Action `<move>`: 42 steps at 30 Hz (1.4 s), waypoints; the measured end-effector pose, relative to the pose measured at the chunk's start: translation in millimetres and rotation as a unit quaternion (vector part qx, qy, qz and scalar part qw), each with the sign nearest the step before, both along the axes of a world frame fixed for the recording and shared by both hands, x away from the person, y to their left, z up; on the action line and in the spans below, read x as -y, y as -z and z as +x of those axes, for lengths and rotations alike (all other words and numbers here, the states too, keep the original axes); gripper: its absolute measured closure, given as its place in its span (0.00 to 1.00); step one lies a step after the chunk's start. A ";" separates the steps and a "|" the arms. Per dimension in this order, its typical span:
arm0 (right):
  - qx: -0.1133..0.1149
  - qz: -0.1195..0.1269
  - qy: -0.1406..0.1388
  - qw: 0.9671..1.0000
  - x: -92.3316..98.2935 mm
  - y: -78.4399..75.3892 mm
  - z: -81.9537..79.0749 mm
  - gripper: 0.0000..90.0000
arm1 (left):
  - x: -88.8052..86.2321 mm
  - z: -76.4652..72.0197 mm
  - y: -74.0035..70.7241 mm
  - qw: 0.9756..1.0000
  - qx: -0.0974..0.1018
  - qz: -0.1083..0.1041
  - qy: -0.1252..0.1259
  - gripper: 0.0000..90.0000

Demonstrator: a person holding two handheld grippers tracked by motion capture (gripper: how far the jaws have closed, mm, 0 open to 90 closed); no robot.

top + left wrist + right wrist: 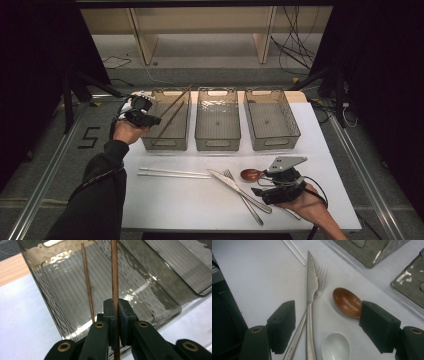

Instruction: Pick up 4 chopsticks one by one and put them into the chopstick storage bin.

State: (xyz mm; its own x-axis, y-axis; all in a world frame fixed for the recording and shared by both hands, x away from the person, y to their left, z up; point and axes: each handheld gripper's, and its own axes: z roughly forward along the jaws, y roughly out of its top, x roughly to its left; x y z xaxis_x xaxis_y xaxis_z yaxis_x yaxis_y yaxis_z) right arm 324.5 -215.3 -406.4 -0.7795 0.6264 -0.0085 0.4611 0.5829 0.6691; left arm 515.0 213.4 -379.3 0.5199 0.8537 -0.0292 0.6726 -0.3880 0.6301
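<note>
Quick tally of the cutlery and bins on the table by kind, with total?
Clear bins: 3
Brown chopsticks: 2
White chopsticks: 2
Knives: 1
Forks: 1
Brown spoons: 1
White spoons: 1
Total: 11

Brown wooden chopstick (pixel 115 277) slanted over leftmost smoky clear bin (pixel 37 270); second chopstick (pixel 87 282) leaning inside bin.
</note>
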 end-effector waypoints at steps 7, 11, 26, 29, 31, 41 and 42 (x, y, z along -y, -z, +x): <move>-0.002 -0.003 -0.003 1.000 0.1 0.8 -0.1 0.33 | -3.6 7.5 8.3 1.000 -0.013 -0.005 -0.012 0.94; -0.004 -0.003 -0.003 1.000 -0.9 1.5 -0.1 0.33 | -3.1 10.9 10.1 1.000 -0.019 0.003 -0.018 0.94; -0.003 -0.007 -0.006 1.000 -2.2 1.9 0.0 0.34 | -2.9 24.4 26.1 0.998 -0.041 0.015 -0.045 0.89; -0.004 -0.008 -0.007 1.000 -2.3 2.2 -0.1 0.34 | -2.3 24.5 25.6 0.998 -0.035 0.003 -0.052 0.78; -0.004 -0.006 -0.006 1.000 -1.9 1.9 -0.3 0.34 | -2.5 22.3 23.4 0.998 -0.034 -0.013 -0.047 0.72; -0.005 -0.003 -0.005 1.000 -1.3 1.4 0.1 0.34 | 10.8 -10.9 4.9 0.997 -0.035 -0.051 0.041 0.33; -0.005 -0.003 -0.005 1.000 -1.2 1.3 0.1 0.34 | 12.1 -15.7 3.2 0.997 -0.030 -0.047 0.051 0.30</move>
State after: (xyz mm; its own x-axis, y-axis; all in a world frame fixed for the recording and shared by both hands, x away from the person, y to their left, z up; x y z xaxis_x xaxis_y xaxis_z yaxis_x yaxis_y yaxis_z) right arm 324.6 -214.0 -407.8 -0.7854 0.6190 -0.0043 0.4621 0.5908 0.6613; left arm 499.3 201.3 -382.5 0.5984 0.7890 -0.1395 0.6702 -0.3975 0.6267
